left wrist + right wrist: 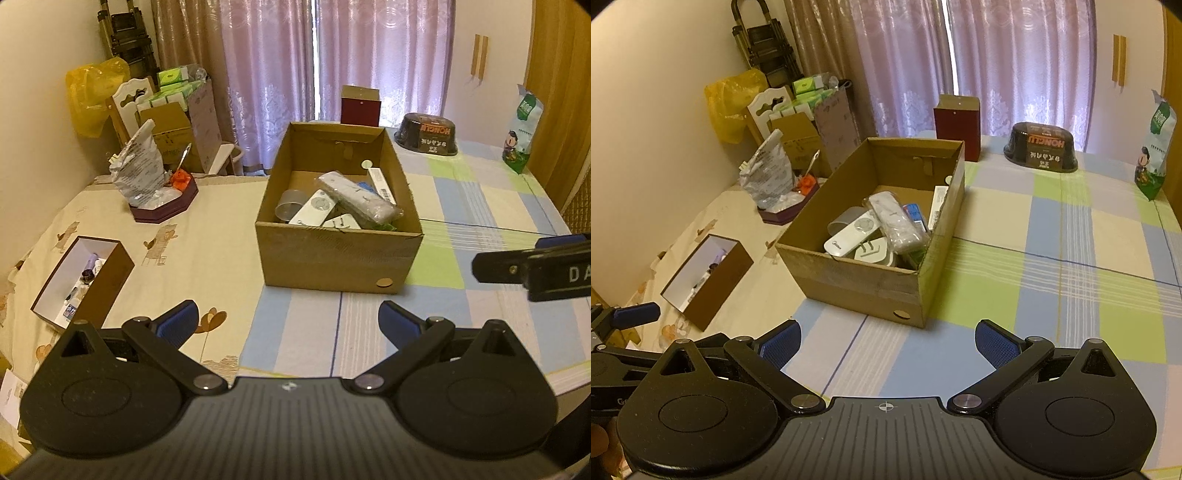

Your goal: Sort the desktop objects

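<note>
Near field: left gripper (288, 325) low over the table, jaws spread wide, blue pads (177, 321) bare, nothing between them. Right gripper (888, 345) likewise: jaws wide apart, nothing held, pads touching nothing. In the left wrist view a finger of the right gripper juts in from the right edge, hanging above the checked cloth, apart from the box.

Open room: a bare strip of checked tablecloth (1052, 266) lies between both grippers and the cardboard box (332, 258); wider clear cloth stretches right of the box to the table's right edge.

Middle: the cardboard box is open-topped, its near wall facing the grippers. Inside, piled together: a white remote (851, 236), a wrapped grey remote (360, 197) lying across it, a clear cup (290, 206) on its side at the left, a white adapter-like piece (873, 249) against the near wall, a slim white carton (382, 182) leaning on the right wall.

Left: small brown box (85, 280), white inside, small items within, too small to tell. Well apart from the cardboard box, near the table's left edge.

Far: purple tray (162, 206) with crumpled bag; red box (956, 125) behind the cardboard box; black oval container (1041, 153); green snack bag (1154, 147) at far right edge. Curtains beyond.
</note>
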{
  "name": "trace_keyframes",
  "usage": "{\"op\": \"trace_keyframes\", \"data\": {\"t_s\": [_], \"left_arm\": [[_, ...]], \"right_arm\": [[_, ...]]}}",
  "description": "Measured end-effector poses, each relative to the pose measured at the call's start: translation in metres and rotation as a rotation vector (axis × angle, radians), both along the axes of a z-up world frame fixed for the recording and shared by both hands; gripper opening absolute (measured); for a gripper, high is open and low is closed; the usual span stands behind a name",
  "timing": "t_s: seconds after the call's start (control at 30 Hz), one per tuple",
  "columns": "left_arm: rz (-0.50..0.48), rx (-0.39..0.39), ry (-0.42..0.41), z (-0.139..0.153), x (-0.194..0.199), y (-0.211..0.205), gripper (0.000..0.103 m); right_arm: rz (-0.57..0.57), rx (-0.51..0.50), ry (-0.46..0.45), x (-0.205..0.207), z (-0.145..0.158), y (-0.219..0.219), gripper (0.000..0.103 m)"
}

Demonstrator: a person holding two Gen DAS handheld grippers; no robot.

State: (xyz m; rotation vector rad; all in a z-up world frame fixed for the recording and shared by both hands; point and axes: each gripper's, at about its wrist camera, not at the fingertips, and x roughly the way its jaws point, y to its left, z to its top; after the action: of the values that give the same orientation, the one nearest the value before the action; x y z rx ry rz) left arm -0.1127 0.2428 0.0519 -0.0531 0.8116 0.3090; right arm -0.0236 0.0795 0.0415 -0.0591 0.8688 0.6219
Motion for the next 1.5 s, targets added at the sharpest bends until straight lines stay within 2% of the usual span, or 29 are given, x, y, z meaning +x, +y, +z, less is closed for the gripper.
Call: {"op": "trace_keyframes", "data": {"t_s": [0.4,1.5], "left_arm": [[0.026,0.002,-0.009,0.003,0.0,0.006,0.102],[0.012,-0.007,0.0,-0.002,0.005,0.01,0.102]], "right_arm": [[0.004,-0.008,0.015,0.003,-0.004,0.0,0.103],[0.004,-0.019,0.04,0.006,-0.013,0.0,0.103]]}}
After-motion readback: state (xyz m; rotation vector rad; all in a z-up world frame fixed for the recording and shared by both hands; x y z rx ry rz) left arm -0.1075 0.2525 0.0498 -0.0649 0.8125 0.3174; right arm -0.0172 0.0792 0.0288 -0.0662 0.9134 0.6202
